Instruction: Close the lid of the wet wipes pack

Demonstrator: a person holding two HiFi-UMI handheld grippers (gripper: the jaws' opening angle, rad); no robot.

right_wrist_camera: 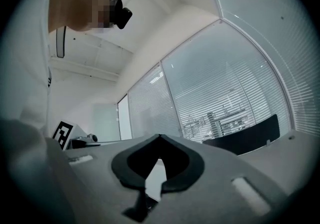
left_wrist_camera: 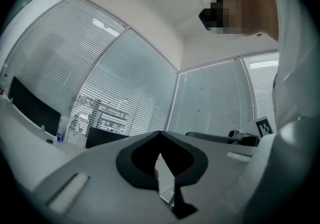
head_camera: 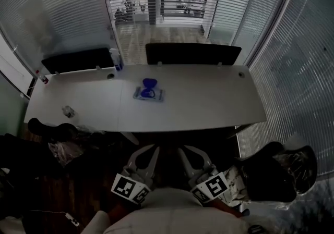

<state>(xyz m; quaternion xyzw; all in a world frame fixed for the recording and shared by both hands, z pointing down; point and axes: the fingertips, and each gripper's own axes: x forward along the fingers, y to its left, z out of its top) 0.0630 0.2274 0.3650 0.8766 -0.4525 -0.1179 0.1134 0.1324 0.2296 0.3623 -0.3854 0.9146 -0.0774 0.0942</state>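
The wet wipes pack (head_camera: 147, 93) lies flat near the middle of the white table (head_camera: 209, 102). Its blue lid (head_camera: 150, 82) stands up open at the pack's far side. Both grippers are held low in front of the person's body, short of the table's near edge and well apart from the pack. My left gripper (head_camera: 148, 150) and right gripper (head_camera: 185, 152) point toward the table side by side. In the left gripper view the jaws (left_wrist_camera: 160, 135) meet at the tips with nothing between them. The right gripper (right_wrist_camera: 160, 138) looks the same. Neither gripper view shows the pack.
Two black chair backs (head_camera: 193, 53) (head_camera: 78, 60) stand along the table's far edge, with a bottle (head_camera: 115, 59) between them. A small clear object (head_camera: 68, 111) sits at the table's left end. Dark bags lie on the floor at left (head_camera: 52, 132) and right (head_camera: 271, 175). Glass walls with blinds surround the room.
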